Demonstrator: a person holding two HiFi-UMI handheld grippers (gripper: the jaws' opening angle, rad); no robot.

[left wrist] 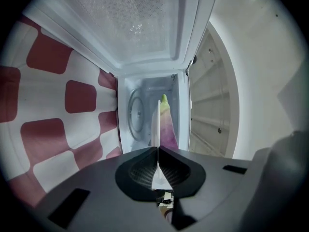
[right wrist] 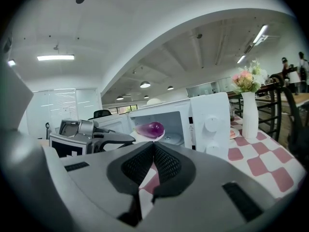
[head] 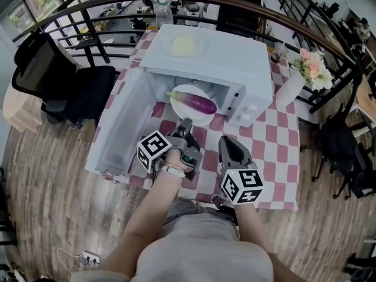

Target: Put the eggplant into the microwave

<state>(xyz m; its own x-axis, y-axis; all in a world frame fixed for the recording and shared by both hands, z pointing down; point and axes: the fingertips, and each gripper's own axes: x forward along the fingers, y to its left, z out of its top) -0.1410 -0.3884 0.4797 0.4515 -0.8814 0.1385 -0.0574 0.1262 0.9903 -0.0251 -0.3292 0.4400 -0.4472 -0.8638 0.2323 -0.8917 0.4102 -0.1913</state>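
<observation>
Black jaws of the left gripper (left wrist: 158, 148) are clamped on the thin rim of a round white plate (head: 189, 90). The glossy purple eggplant (head: 197, 102) lies across that plate just beyond the fingertips, in the open mouth of the boxy white microwave (head: 223, 60), whose door (head: 117, 128) is swung wide. Beside it, the right gripper (right wrist: 153, 145) hangs over the red-and-white checked tablecloth (head: 276, 151), jaws together on nothing, short of the eggplant.

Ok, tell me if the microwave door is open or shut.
Open: the door stands swung wide left, cavity and eggplant in plain view.
</observation>
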